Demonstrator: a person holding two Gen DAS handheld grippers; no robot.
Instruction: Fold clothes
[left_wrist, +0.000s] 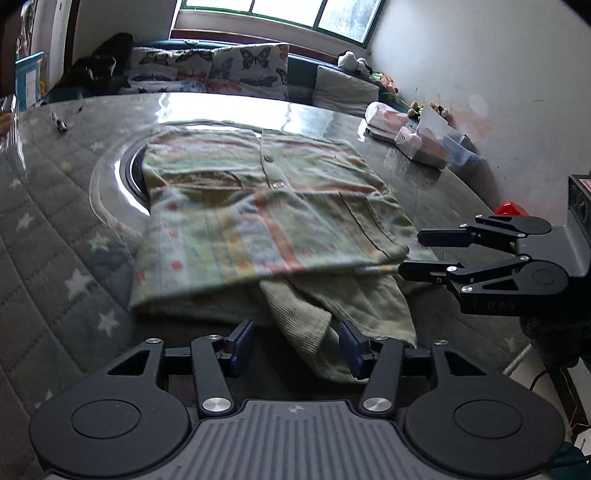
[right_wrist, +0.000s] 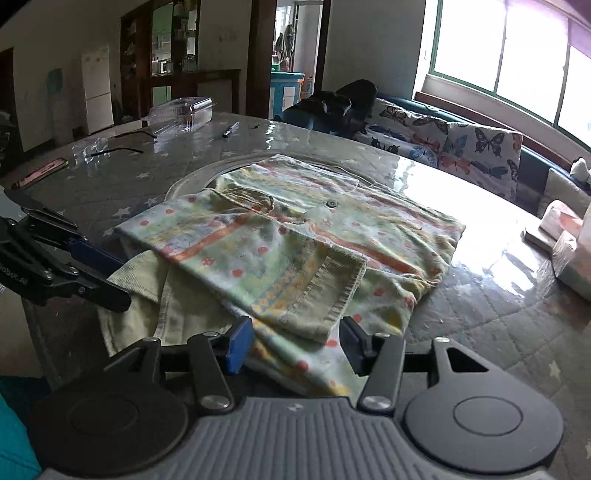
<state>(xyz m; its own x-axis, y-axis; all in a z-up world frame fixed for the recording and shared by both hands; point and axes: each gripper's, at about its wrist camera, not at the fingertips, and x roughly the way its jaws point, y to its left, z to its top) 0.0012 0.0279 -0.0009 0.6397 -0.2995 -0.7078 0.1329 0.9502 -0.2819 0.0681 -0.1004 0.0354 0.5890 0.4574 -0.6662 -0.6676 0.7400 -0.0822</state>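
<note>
Both claws stand apart, gripping nothing: the left gripper (left_wrist: 297, 343) straddles the plain green hem (left_wrist: 314, 325) hanging over the table's (left_wrist: 55, 221) near edge, the right gripper (right_wrist: 297, 341) straddles the ribbed sleeve cuff (right_wrist: 332, 291). The patterned cardigan (left_wrist: 258, 206) lies mid-table, partly folded. Pulling the overhanging cloth could drag the fold apart. Bare tabletop lies left; tissue packs (left_wrist: 413, 140) crowd the far right edge.
</note>
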